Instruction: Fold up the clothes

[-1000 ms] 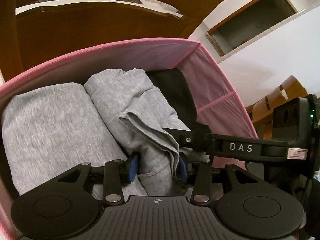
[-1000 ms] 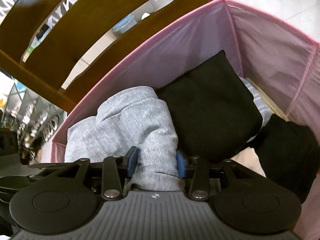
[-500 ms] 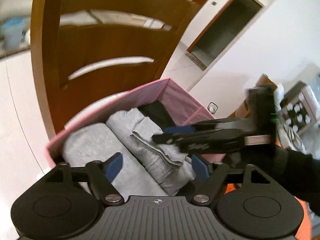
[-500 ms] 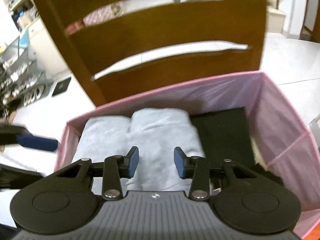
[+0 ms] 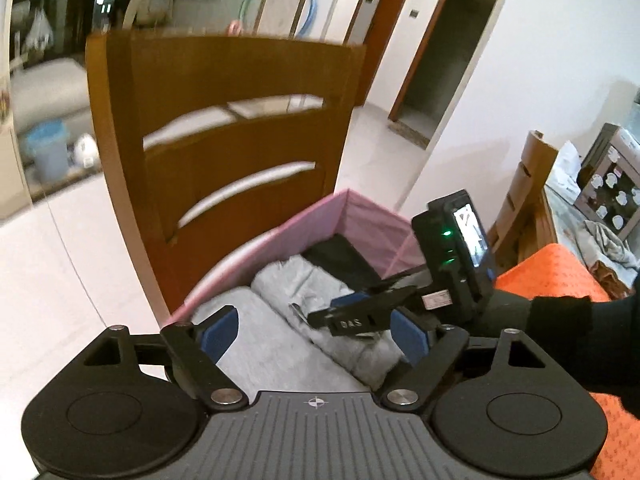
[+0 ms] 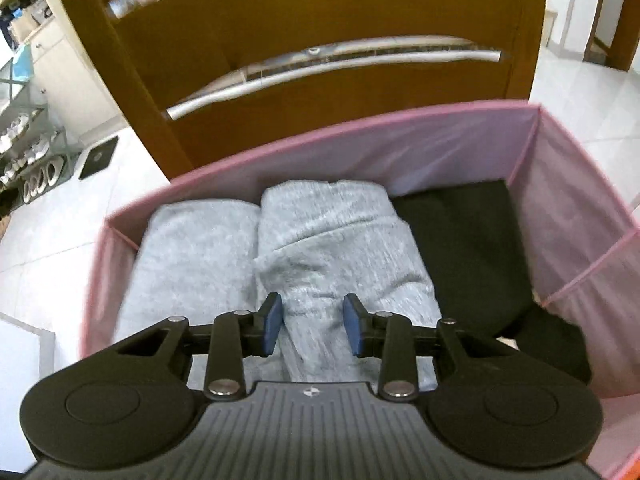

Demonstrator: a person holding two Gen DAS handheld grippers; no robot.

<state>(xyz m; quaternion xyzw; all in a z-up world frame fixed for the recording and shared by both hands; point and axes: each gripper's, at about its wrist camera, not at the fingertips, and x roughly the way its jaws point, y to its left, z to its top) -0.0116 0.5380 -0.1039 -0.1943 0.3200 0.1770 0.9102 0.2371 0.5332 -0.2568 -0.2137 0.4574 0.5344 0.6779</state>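
two grey rolls point(image 6: 324, 240) lie lengthwise toward the bin's point(image 6: 360, 140) far wall.

I am looking down into the bin point(image 6: 400, 148), which is sitting before the chair back point(image 6: 320, 12), with two rolls point(image 6: 192, 248) point(image 6: 336, 240) lying side by side at the left, a folded garment point(image 6: 472, 248) lying right of them, and my grippers hovering above.
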